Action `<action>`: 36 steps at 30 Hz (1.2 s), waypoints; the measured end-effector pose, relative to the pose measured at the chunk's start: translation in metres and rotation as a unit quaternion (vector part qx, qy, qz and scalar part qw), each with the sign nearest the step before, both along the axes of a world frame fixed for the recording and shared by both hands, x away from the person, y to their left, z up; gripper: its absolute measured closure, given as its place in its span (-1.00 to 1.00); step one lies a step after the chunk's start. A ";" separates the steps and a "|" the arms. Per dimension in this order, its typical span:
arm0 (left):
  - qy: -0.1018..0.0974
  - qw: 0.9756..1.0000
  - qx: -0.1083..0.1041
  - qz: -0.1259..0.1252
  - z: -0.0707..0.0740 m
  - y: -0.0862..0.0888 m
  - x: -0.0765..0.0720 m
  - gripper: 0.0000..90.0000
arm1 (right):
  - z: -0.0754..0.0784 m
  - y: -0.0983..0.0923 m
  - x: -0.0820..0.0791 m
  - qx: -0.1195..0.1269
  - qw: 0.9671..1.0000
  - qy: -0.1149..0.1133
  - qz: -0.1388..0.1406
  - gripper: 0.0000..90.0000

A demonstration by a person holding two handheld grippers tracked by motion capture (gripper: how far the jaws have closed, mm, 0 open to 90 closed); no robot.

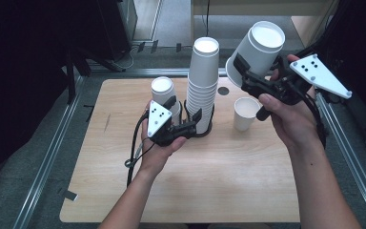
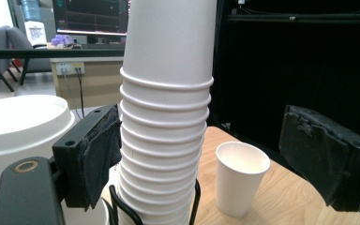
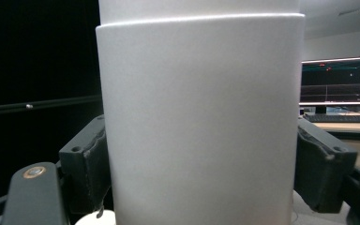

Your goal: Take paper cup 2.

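From the high view, a tall stack of inverted white paper cups (image 1: 203, 86) stands in a black wire holder (image 1: 205, 130) near the middle of the wooden surface (image 1: 195, 181), with a shorter inverted stack (image 1: 164, 93) just beside it on the left and a single upright cup (image 1: 245, 113) on the right. The left gripper (image 1: 190, 119) sits low around the base of the tall stack, probably to steady it. The right gripper (image 1: 240, 71) is raised above the surface and holds a cup (image 1: 257, 50), tilted with its base up and away, well apart from the stack; it looks like a cup being separated and carried toward a place on the surface. In the left gripper view, the fingers (image 2: 98, 150) stand wide, one pad touching or almost touching the stack (image 2: 166, 131) and the other well clear of it, so this is bracing, not clamping; the upright cup (image 2: 240, 176) stands between the stack and the far finger. In the right gripper view, both fingers (image 3: 86, 164) press against the sides of the held cup (image 3: 199, 122), gripping it across its width near the rim, a hold that keeps the thin wall from slipping.
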State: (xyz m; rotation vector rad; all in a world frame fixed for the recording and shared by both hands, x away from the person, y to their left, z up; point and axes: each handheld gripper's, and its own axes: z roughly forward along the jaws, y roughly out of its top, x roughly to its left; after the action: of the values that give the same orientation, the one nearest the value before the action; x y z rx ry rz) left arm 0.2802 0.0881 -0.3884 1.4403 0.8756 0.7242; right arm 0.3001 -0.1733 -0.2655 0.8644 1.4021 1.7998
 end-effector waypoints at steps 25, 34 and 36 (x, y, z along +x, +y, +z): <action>0.055 0.997 0.024 -0.044 -0.040 0.007 -0.029 -0.72 | -0.119 -0.002 -0.044 -0.060 0.997 0.046 -0.033 -0.58; 0.057 0.994 0.053 -0.079 -0.043 0.004 -0.042 -0.73 | -0.168 0.002 -0.058 -0.125 0.989 0.049 -0.066 -0.58; 0.056 0.994 0.046 -0.083 -0.042 0.003 -0.045 -0.73 | -0.174 0.004 -0.060 -0.156 0.984 0.043 -0.073 -0.58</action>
State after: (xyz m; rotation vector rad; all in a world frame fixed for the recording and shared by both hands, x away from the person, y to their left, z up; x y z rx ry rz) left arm 0.2352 0.0912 -0.4307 1.6281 0.8060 0.5688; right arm 0.2406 -0.1695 -0.4396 0.8605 1.5797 1.4017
